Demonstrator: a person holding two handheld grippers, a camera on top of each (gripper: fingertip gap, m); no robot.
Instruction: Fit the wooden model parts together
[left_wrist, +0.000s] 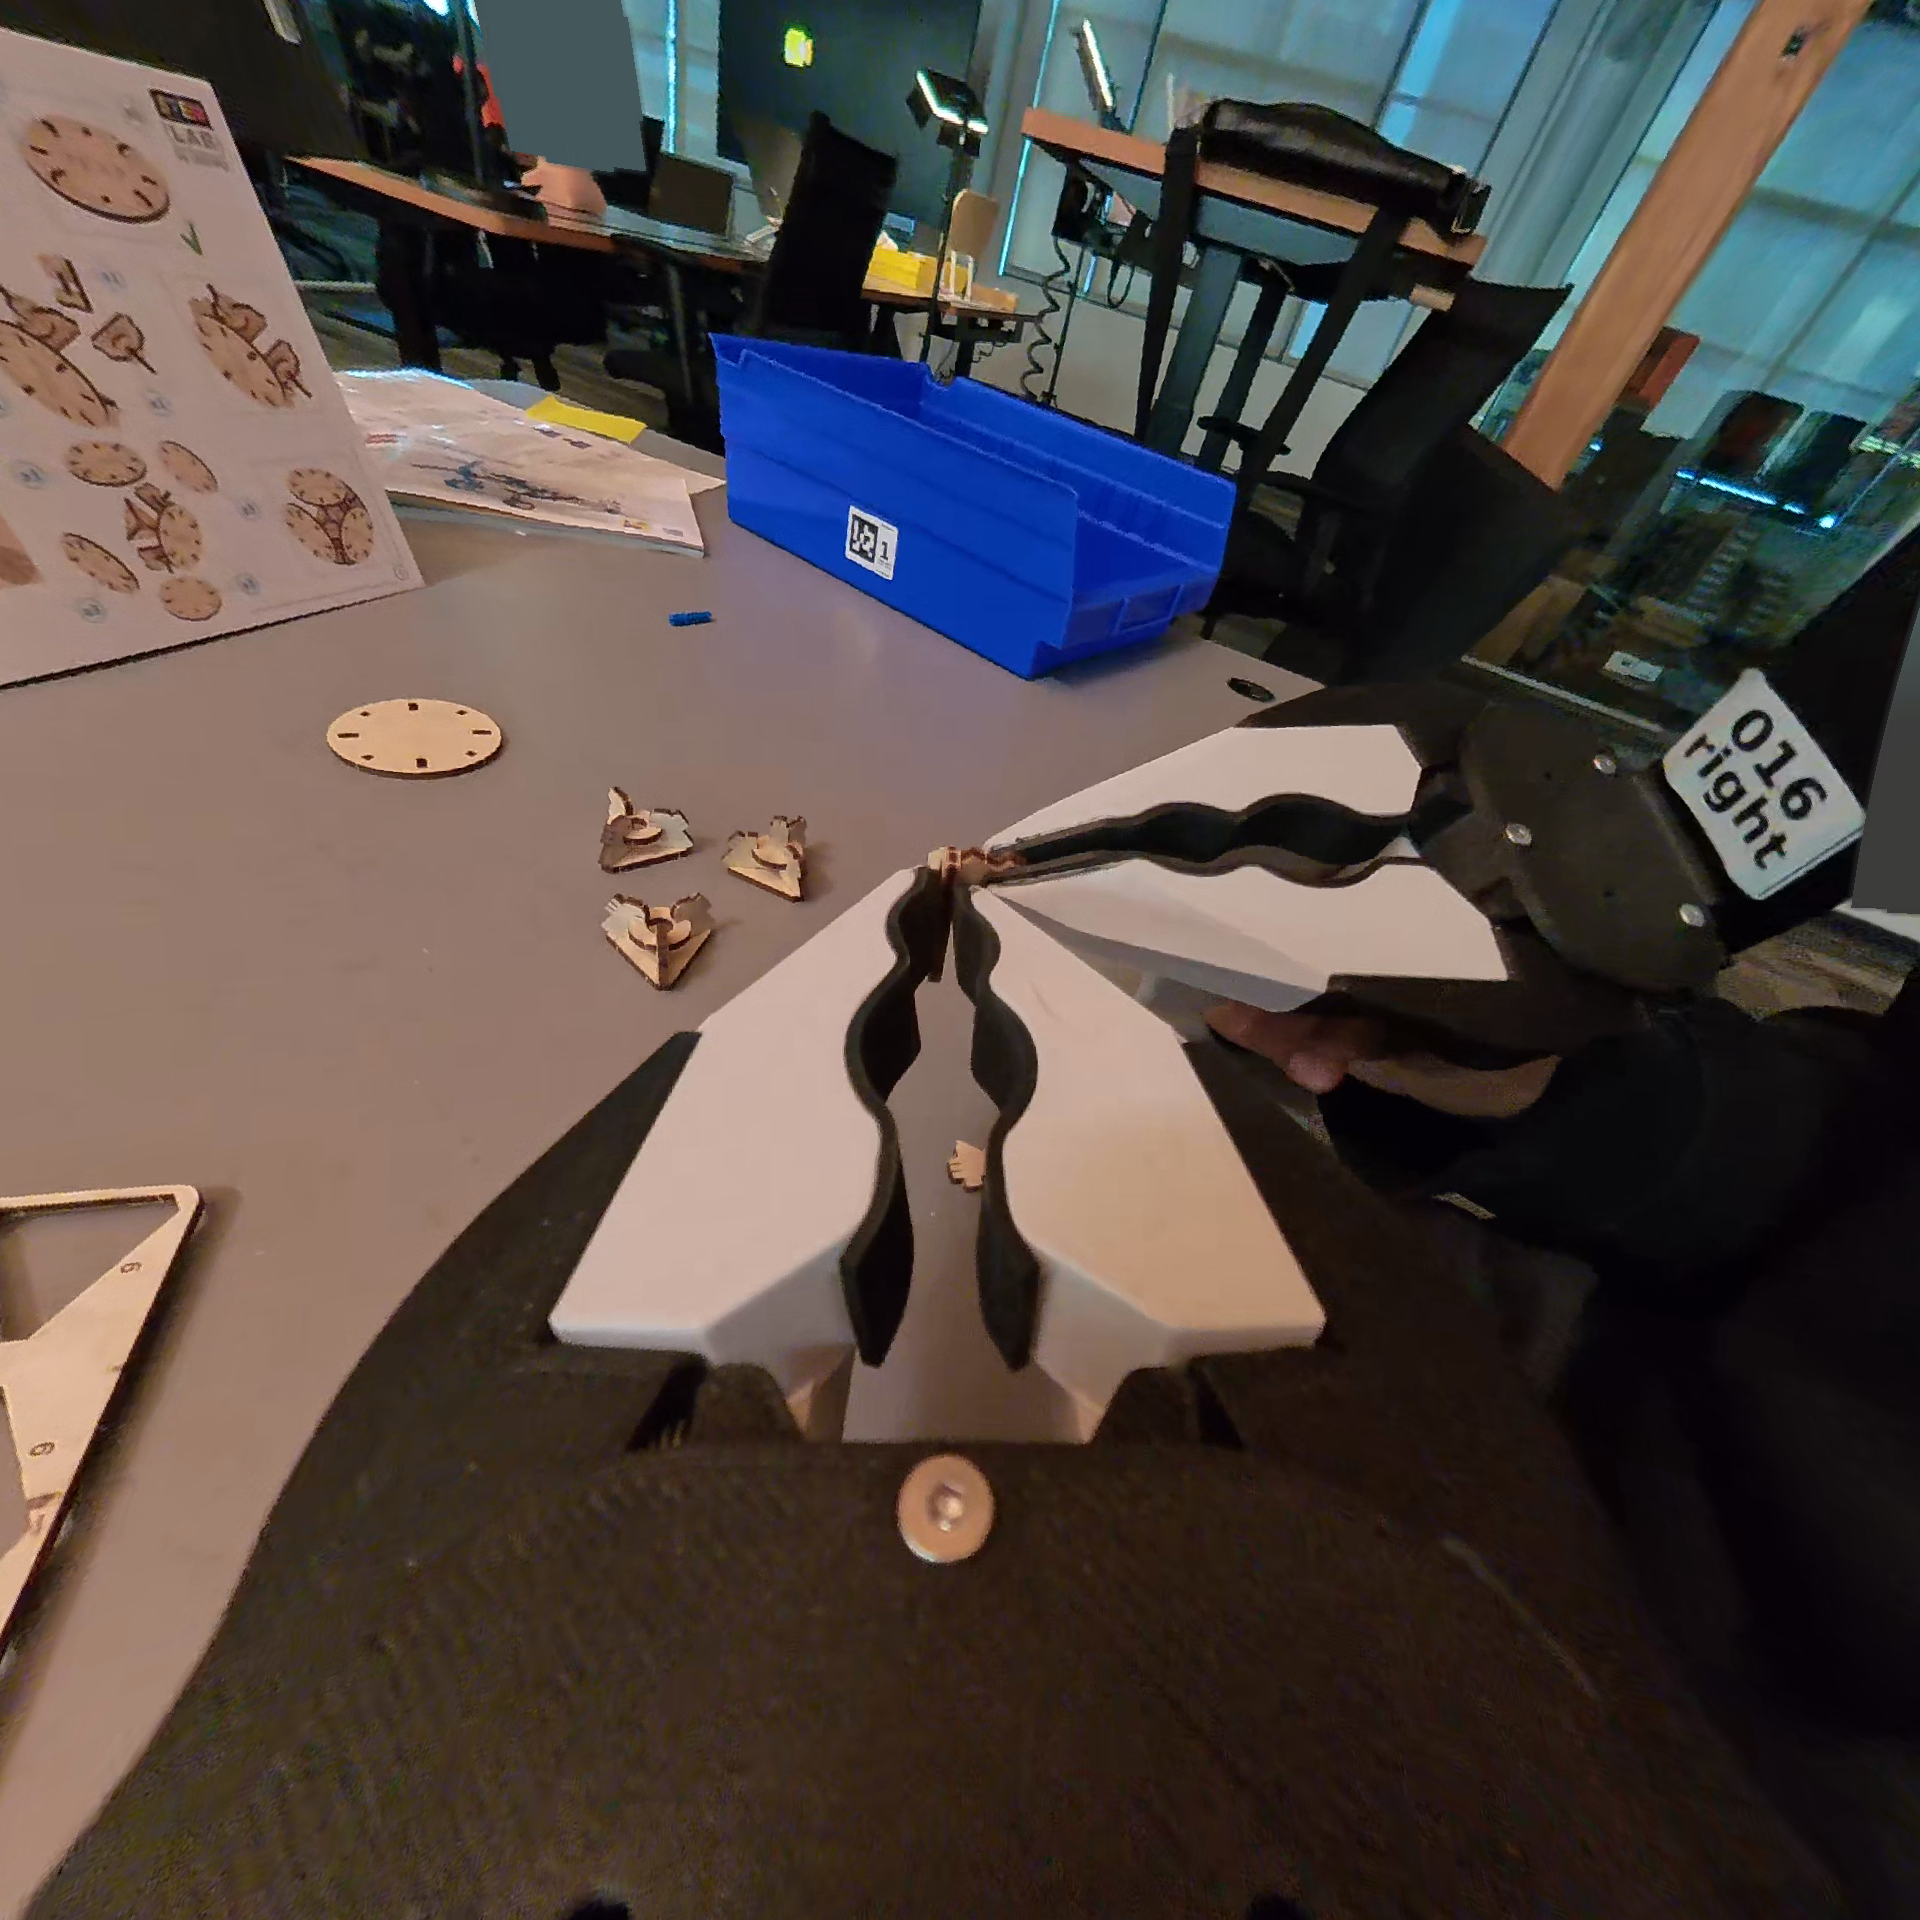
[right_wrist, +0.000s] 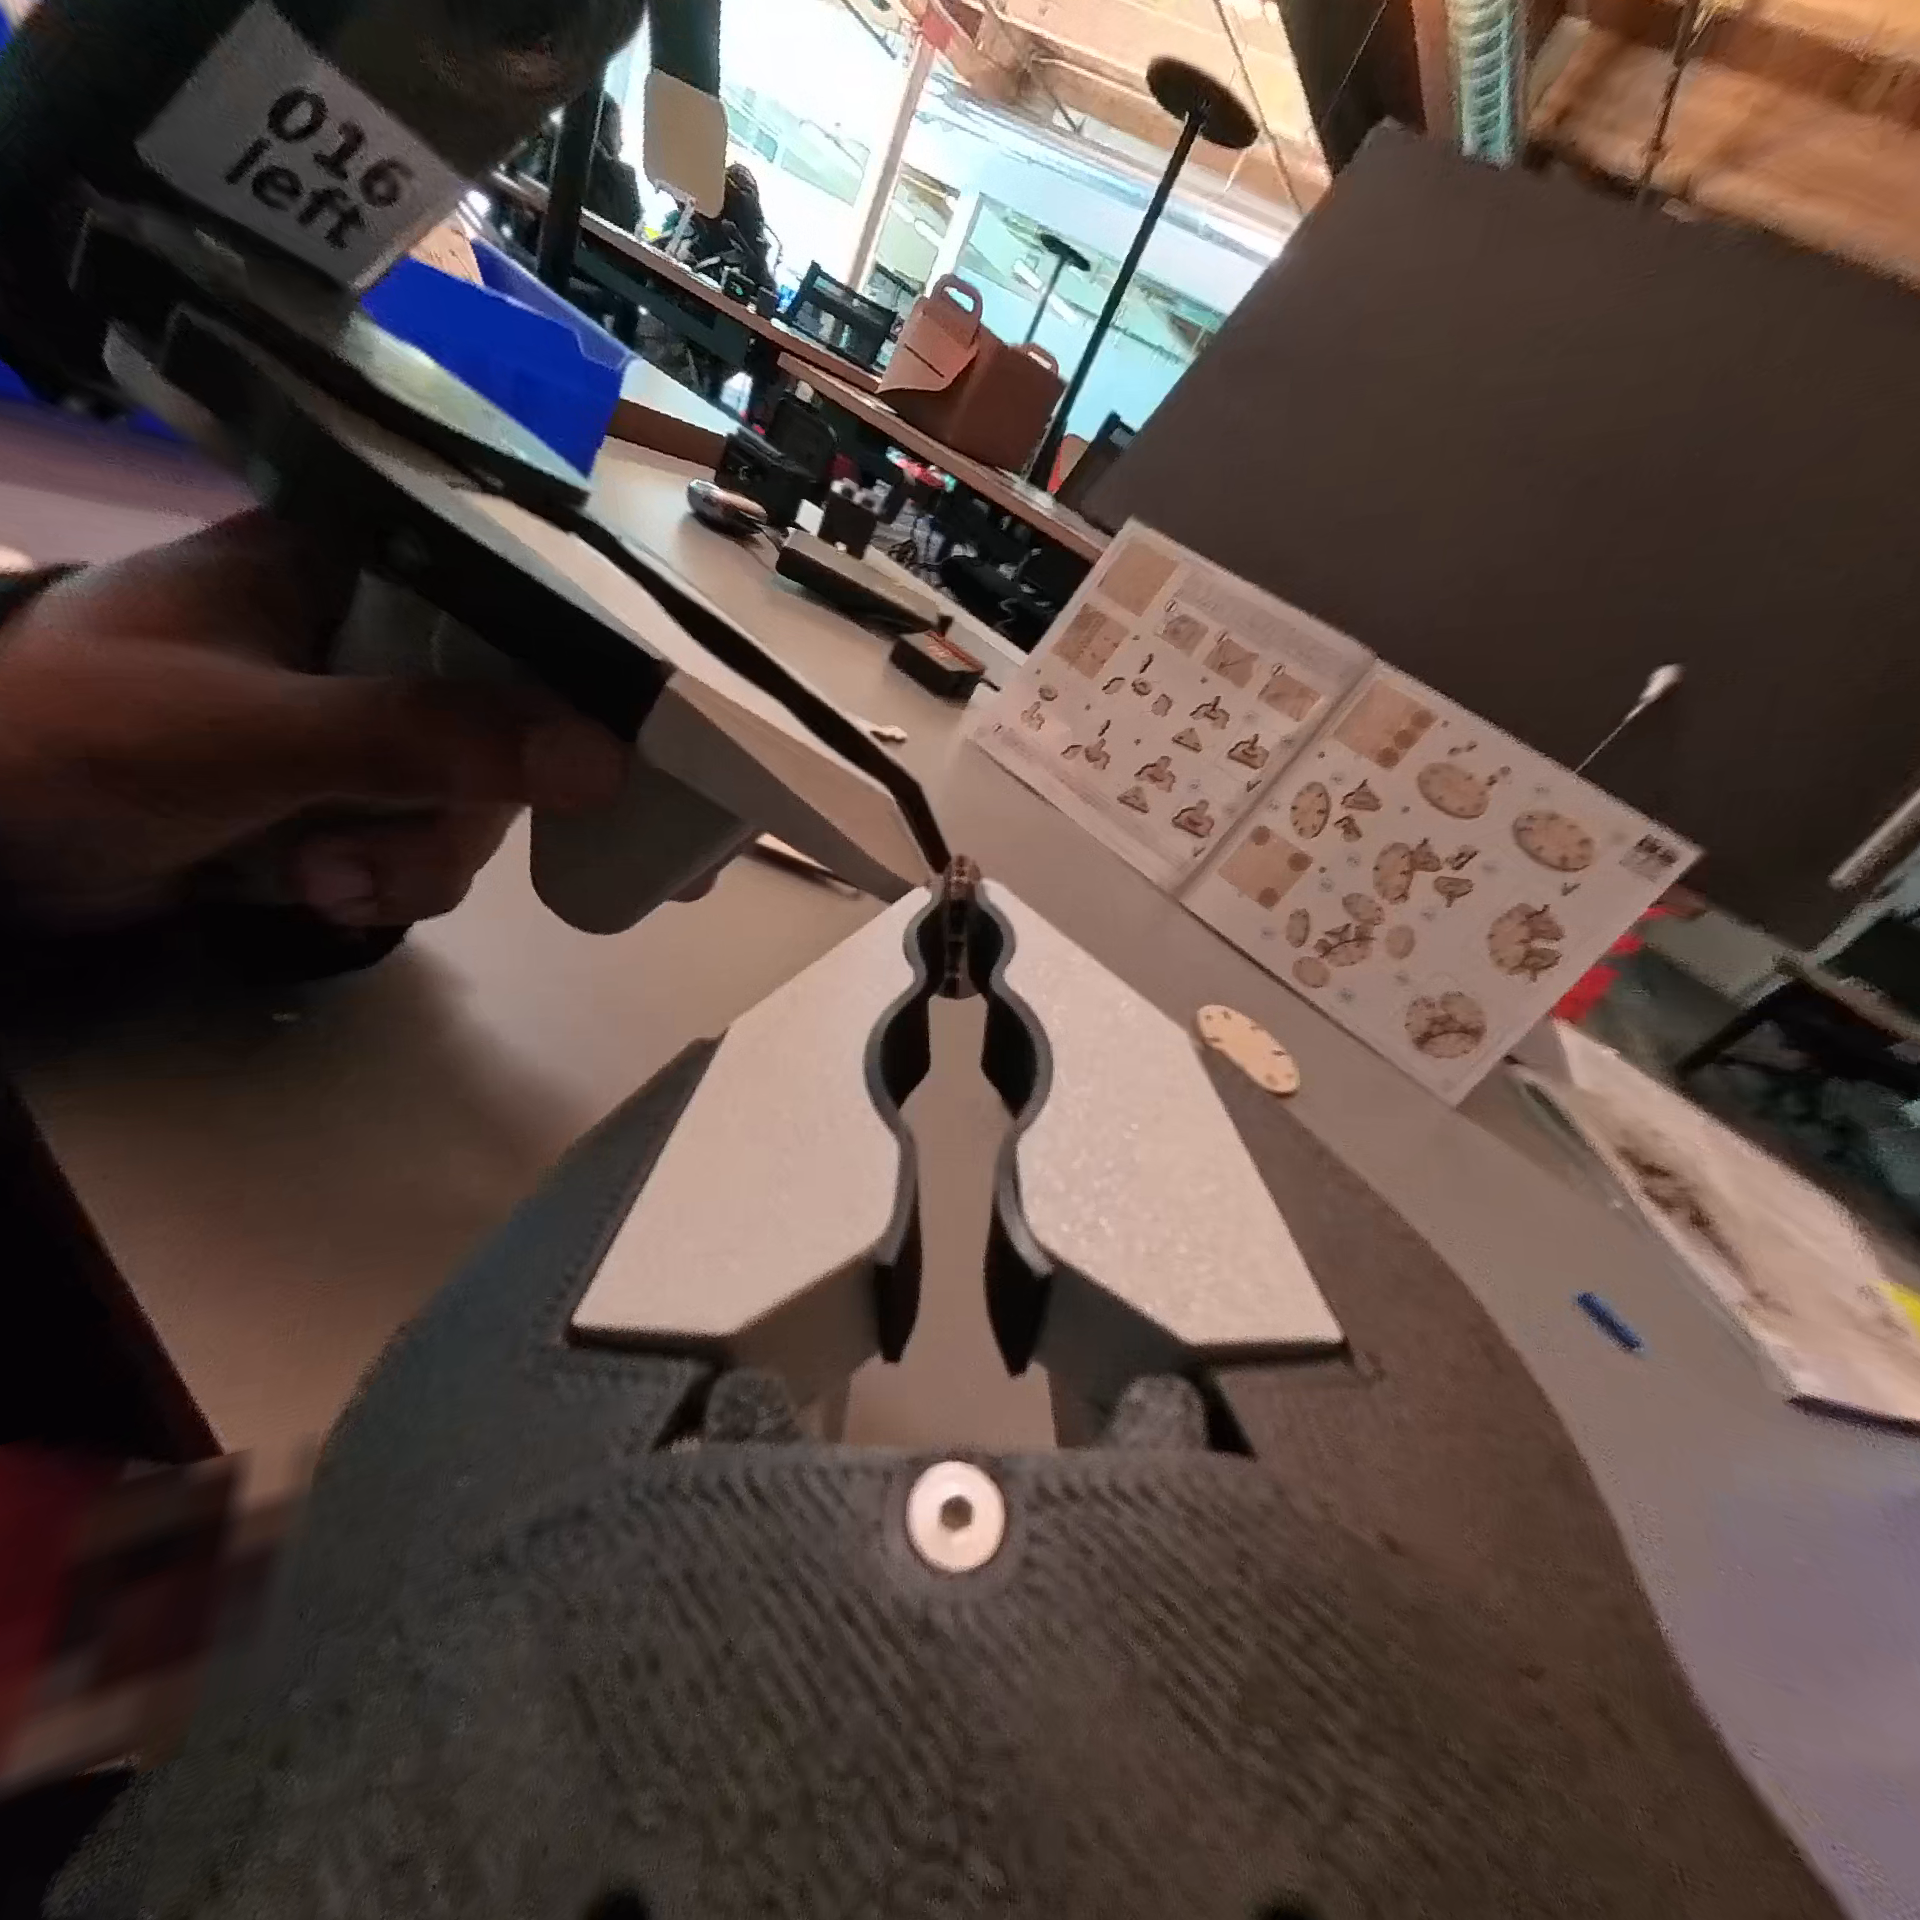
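My left gripper (left_wrist: 940, 888) is shut on a thin, light wooden piece (left_wrist: 943, 935), held edge-on between its black pads above the grey table (left_wrist: 312, 987). My right gripper (left_wrist: 1003, 860) comes in from the right and is shut on a second small wooden piece (left_wrist: 971, 858). The two pieces meet at the fingertips. In the right wrist view my right gripper (right_wrist: 961, 899) pinches the slotted wooden piece (right_wrist: 958, 940), and the left gripper (right_wrist: 940, 847) reaches down from the upper left onto its top. A person's hand holds each gripper.
Three small triangular wooden assemblies (left_wrist: 657, 935) and a slotted wooden disc (left_wrist: 414, 737) lie on the table to the left. A blue bin (left_wrist: 966, 509) stands behind. A propped instruction sheet (left_wrist: 156, 364), booklets (left_wrist: 540, 468), a cut-out wooden frame (left_wrist: 83, 1351) and a small blue pin (left_wrist: 689, 618) are around. Only a small space, under 4 cm, lies between the two pairs of fingers.
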